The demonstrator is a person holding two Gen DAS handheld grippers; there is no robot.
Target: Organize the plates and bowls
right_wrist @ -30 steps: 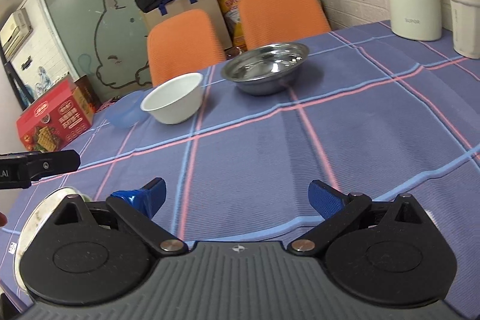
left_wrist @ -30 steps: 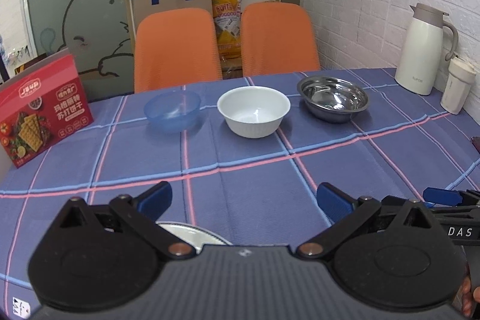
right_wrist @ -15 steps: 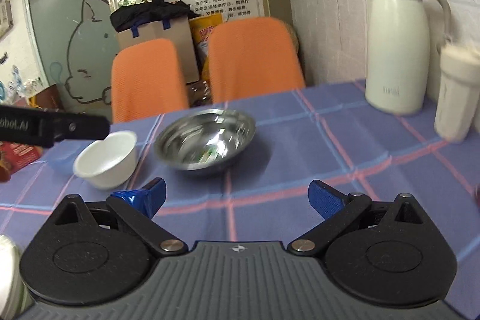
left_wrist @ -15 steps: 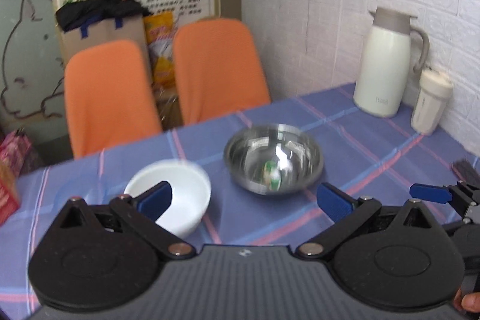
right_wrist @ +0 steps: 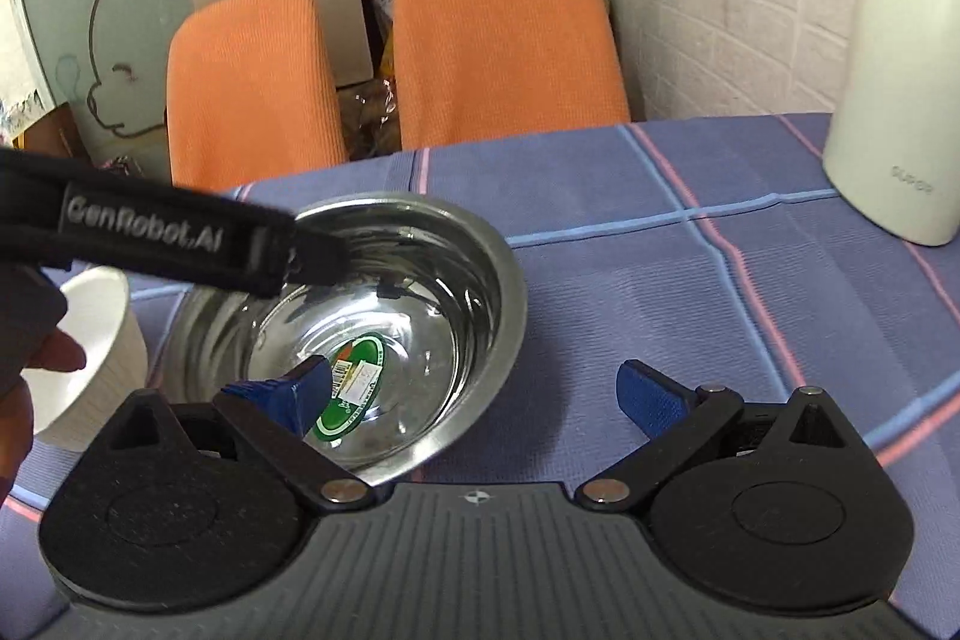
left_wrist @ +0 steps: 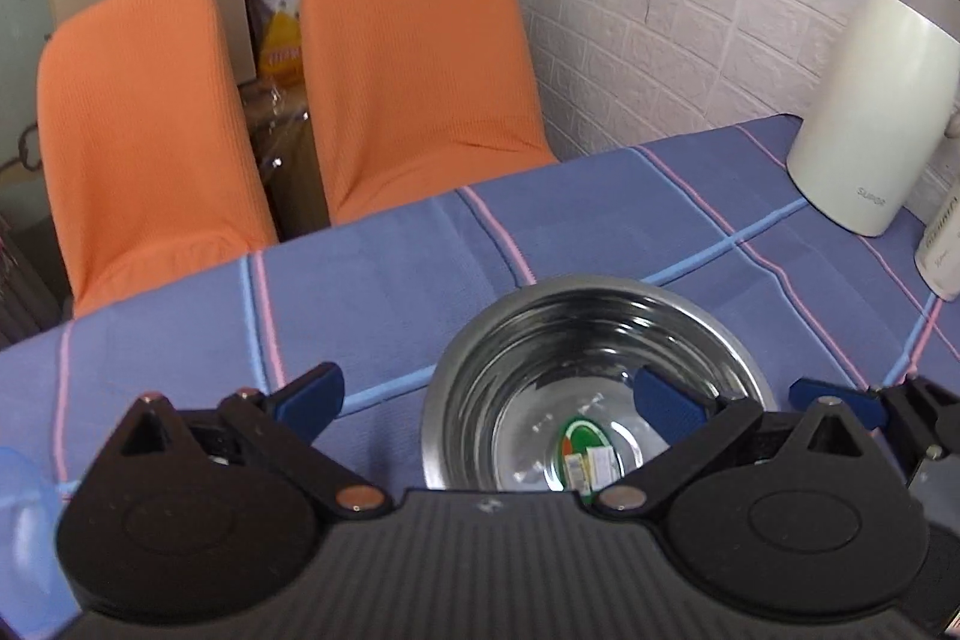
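White jug [left_wrist: 870, 100] and white bowl [right_wrist: 90, 352] flank steel bowl [right_wrist: 390, 280].

Steel bowl [right_wrist: 414, 280]: polished, mirror-glossy metal, paper sticker inside. White bowl [right_wrist: 102, 370]: ribbed, matt. Desk cloth [left_wrist: 600, 214]: woven, matt. Chairs [left_wrist: 414, 70]: knitted orange fabric. Jug [left_wrist: 870, 112]: smooth satin finish.
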